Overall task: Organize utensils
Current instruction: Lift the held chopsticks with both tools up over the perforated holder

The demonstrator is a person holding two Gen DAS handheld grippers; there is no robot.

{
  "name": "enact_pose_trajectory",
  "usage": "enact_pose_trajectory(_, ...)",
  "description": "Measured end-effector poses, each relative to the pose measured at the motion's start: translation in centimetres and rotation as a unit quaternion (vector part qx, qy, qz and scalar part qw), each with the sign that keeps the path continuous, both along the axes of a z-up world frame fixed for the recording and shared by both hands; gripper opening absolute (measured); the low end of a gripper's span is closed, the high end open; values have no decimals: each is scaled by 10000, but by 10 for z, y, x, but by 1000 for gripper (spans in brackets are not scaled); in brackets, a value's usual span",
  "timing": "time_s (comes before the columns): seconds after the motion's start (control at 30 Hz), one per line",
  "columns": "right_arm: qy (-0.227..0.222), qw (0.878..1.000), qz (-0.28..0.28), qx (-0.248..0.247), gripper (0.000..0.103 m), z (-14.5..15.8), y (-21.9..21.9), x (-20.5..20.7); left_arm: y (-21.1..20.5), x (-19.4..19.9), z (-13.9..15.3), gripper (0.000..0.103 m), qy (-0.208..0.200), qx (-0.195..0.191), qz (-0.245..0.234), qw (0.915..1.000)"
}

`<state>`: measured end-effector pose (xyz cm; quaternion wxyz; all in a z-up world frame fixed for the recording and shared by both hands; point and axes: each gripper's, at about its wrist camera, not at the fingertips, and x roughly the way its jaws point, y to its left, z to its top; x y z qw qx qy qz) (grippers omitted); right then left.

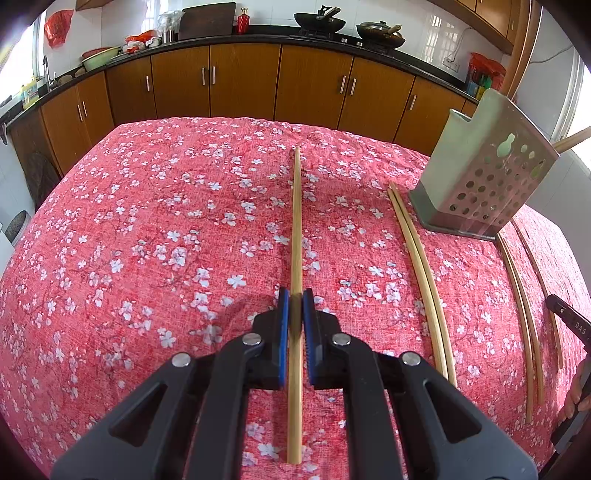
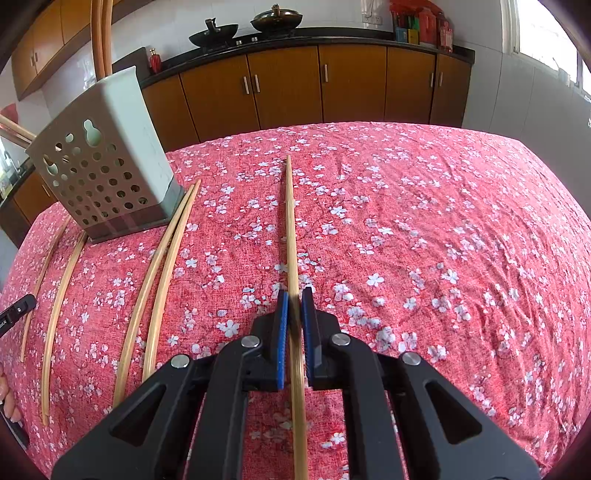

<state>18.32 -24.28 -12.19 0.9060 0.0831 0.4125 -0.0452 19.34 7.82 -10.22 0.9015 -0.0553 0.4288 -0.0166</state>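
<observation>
My left gripper (image 1: 296, 299) is shut on a wooden chopstick (image 1: 296, 221) that lies lengthwise between its blue pads, pointing away over the red floral tablecloth (image 1: 147, 240). My right gripper (image 2: 294, 297) is shut on another chopstick (image 2: 291, 221) in the same way. A grey perforated utensil holder (image 1: 484, 177) stands on the cloth to the right of the left gripper; in the right wrist view the holder (image 2: 107, 162) is at the left, with chopsticks sticking out of its top. A pair of chopsticks (image 1: 421, 266) lies beside the holder. More chopsticks (image 1: 524, 302) lie further right.
The pair of chopsticks (image 2: 159, 280) and two more (image 2: 59, 295) lie left of the right gripper. Wooden cabinets (image 1: 240, 85) and a counter with woks (image 1: 321, 22) run behind the table. The other gripper's black tip (image 1: 570, 317) shows at the right edge.
</observation>
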Motion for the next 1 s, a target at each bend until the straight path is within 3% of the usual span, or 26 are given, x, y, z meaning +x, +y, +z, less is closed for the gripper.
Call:
enact_pose_trajectory(0.53, -4, 10000, -30, 51, 10, -1, -1, -1, -1, -1, 0, 10, 8, 61, 6, 10000)
enact_pose_trajectory(0.67, 16, 10000, 40, -69, 10, -1, 2, -11, -6, -12, 0, 12, 22, 285, -118, 9995)
enact_pose_trajectory(1.0, 33, 9998, 126, -167, 7, 0, 5, -34, -6, -33, 1, 10, 21, 294, -168, 9994)
